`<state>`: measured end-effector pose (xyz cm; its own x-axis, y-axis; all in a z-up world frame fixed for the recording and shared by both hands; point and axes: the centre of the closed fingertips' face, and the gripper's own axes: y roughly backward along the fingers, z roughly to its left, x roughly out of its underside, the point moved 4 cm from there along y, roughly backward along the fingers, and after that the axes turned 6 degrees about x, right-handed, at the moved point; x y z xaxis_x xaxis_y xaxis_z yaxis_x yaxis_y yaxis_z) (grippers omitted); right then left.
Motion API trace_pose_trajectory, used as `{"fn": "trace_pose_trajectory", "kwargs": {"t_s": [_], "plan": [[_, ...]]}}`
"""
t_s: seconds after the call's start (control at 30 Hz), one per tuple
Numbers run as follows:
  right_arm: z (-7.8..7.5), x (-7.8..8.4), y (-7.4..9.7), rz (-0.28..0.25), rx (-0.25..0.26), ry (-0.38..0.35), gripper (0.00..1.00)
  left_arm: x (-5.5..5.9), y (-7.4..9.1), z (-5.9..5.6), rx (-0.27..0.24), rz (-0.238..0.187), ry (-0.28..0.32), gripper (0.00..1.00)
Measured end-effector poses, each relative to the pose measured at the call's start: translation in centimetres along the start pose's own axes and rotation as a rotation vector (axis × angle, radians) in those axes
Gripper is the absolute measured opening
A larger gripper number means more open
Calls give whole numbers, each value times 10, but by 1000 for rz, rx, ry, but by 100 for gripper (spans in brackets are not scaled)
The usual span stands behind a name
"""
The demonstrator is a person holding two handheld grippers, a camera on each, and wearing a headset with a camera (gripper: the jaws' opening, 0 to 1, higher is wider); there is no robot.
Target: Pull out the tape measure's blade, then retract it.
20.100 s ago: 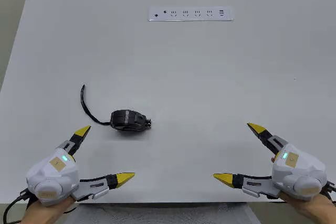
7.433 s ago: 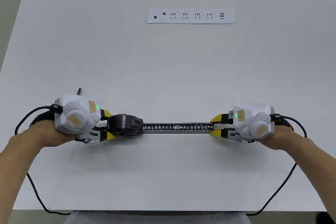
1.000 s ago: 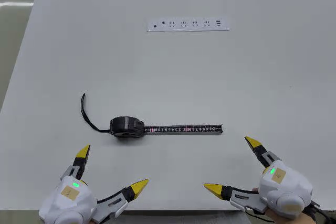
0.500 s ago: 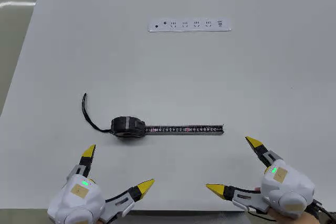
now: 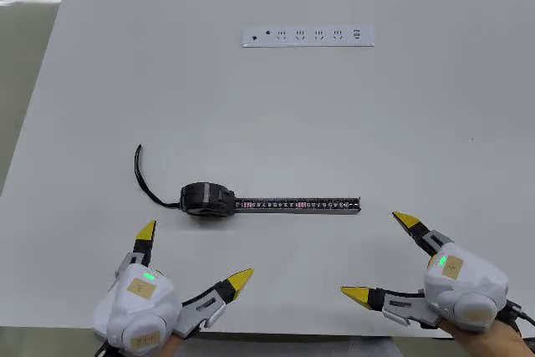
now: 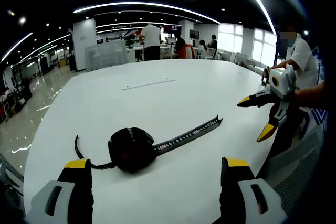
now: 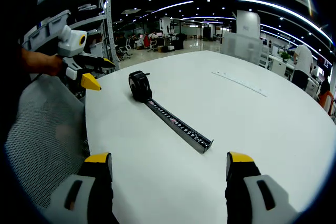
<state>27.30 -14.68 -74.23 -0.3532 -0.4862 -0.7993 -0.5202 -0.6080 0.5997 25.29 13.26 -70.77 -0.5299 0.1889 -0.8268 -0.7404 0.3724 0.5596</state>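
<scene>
A black tape measure [image 5: 207, 199] lies on the white table [image 5: 276, 114], its blade [image 5: 298, 205] drawn out to the right and lying flat. A black wrist strap [image 5: 144, 177] curls off the case's left side. My left gripper [image 5: 193, 254] is open near the front edge, below and left of the case. My right gripper [image 5: 384, 257] is open below and right of the blade's hooked tip [image 5: 357, 204]. Neither touches the tape. In the left gripper view the case [image 6: 131, 149] sits just ahead between the jaws. In the right gripper view the blade's tip [image 7: 203, 144] lies ahead.
A white power strip [image 5: 308, 36] lies flat at the far middle of the table. The table's left edge [image 5: 33, 106] borders a shiny floor. A mesh chair back [image 7: 37, 140] and people stand beyond the table in the gripper views.
The left gripper has crept up and right toward the tape's case. The right gripper has held near the front edge. The tape and its blade lie as before; the slight shift is camera motion.
</scene>
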Motion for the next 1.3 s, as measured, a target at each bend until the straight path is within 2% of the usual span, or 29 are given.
{"fn": "trace_pose_trajectory", "kwargs": {"t_s": [0.33, 0.53, 0.73, 1.3], "plan": [[-12, 6, -6, 11, -54, 59, 83, 0, -11, -4, 1, 17, 5, 100], [-18, 8, -11, 17, -92, 134, 79, 0, -16, 1, -23, 20, 19, 100], [-27, 9, -17, 26, -115, 171, 74, -2, -21, 5, -57, 8, 29, 100], [-47, 6, -34, 31, -195, 269, 58, -3, -40, 16, -105, 0, 86, 96]]}}
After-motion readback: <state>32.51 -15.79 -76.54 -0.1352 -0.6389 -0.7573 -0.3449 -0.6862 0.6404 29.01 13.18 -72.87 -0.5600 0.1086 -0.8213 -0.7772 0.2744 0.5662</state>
